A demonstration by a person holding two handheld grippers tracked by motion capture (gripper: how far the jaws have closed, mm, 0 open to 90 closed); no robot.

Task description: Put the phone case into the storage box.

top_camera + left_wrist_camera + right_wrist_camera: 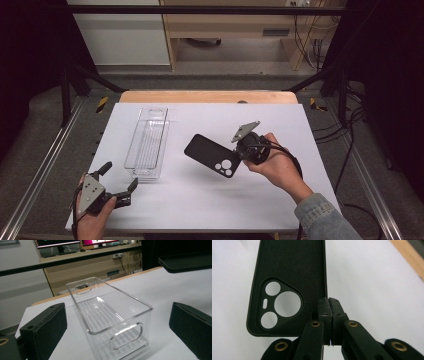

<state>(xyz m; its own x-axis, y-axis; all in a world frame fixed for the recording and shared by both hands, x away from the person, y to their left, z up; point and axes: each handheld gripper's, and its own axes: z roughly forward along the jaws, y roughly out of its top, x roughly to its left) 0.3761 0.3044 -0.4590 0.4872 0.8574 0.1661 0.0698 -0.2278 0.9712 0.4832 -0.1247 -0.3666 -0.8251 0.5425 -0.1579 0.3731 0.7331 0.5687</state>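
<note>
Pinching the edge of a matte black phone case (212, 155) near its camera end, the right tongs (243, 151) are holding it at frame centre, above the white surface (280, 125). Three round lens holes are showing inside a rounded triangular cutout. The left tongs (119, 176) are gaping wide, empty, lower left, near a clear ribbed plastic bin (147, 142).

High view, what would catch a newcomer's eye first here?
The black phone case with its triangular camera cutout, pinched at one edge by the right gripper above the white table. Next, the clear plastic bin at left, with the open left gripper near its end.
</note>
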